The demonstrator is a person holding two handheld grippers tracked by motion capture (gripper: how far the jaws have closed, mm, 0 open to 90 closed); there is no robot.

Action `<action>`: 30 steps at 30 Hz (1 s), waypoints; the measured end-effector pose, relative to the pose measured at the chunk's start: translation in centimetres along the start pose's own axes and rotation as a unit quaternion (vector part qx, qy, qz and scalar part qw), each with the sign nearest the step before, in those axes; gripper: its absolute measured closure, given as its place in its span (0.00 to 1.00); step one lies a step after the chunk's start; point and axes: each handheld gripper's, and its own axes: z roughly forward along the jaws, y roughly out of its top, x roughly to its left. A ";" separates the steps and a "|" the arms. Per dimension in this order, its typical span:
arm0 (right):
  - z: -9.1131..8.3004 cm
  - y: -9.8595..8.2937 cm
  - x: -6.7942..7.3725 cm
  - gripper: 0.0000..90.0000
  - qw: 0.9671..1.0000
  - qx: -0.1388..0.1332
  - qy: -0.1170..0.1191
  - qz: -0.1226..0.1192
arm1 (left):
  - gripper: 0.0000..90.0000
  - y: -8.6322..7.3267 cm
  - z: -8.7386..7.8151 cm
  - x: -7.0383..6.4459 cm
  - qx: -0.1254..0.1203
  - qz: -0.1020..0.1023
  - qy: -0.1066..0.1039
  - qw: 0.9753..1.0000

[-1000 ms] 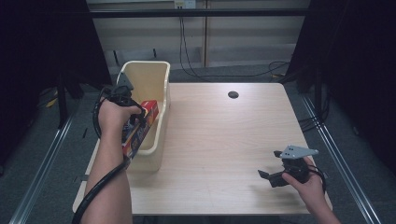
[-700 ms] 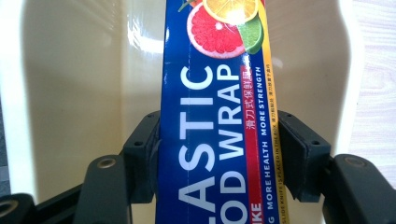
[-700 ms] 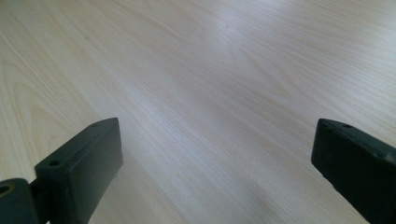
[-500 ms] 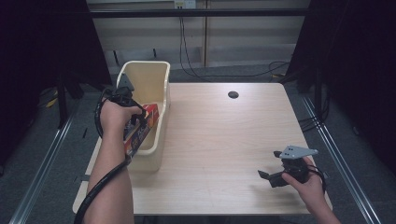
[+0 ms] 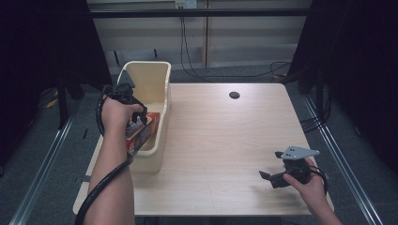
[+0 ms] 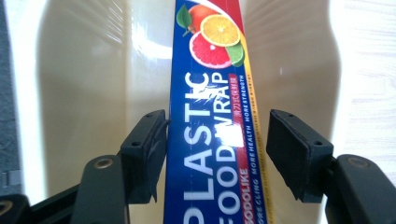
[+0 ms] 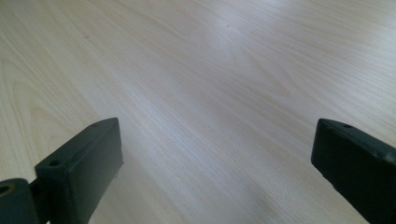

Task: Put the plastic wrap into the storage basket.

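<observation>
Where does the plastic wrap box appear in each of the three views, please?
High view: the box lies in the cream bin at left, under the left gripper.
Left gripper view: box runs up the centre between the open jaws.
Right gripper view: bare table.
Shared landmark: the bin.

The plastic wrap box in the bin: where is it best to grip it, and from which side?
Grip the plastic wrap box across its narrow width, coming from above with the left claw straddling its two long edges. It is long and slim, and the bin walls block a side approach.
</observation>
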 end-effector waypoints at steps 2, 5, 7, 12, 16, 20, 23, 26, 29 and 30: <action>0.0 0.0 0.0 0.02 1.000 -0.002 0.001 0.000 | 0.42 0.0 -0.6 -0.1 -0.009 -0.004 -0.003 1.000; 0.0 0.0 0.1 0.02 1.000 -0.002 -0.005 -0.002 | 0.40 0.0 -1.3 -0.3 -0.017 0.001 -0.012 1.000; -0.1 0.0 0.1 0.02 1.000 -0.003 -0.002 -0.001 | 0.38 0.0 -1.7 -0.5 -0.024 0.007 -0.016 1.000; -0.1 0.0 0.0 0.02 1.000 -0.001 -0.003 -0.001 | 0.35 0.0 -2.6 -1.3 -0.040 0.015 -0.026 0.999; -0.3 0.0 0.0 0.02 1.000 -0.005 -0.004 0.000 | 0.33 0.0 -3.1 -1.9 -0.047 0.032 -0.031 0.998; -0.4 -0.1 0.0 0.02 1.000 -0.005 -0.004 0.003 | 0.30 -0.1 -3.6 -2.7 -0.057 0.041 -0.041 0.997; -0.4 0.0 0.0 0.02 1.000 -0.005 -0.004 0.001 | 0.28 -0.1 -4.0 -3.3 -0.063 0.052 -0.045 0.996; -0.4 0.0 0.0 0.02 1.000 -0.005 -0.005 0.002 | 0.28 -0.1 -4.0 -3.9 -0.064 0.055 -0.060 0.995; -0.4 0.0 0.0 0.02 1.000 -0.007 -0.003 0.003 | 0.27 0.0 -3.9 -4.4 -0.068 0.066 -0.058 0.994; -0.5 0.0 0.0 0.02 1.000 -0.007 -0.003 0.002 | 0.27 0.0 -3.9 -4.6 -0.069 0.068 -0.061 0.993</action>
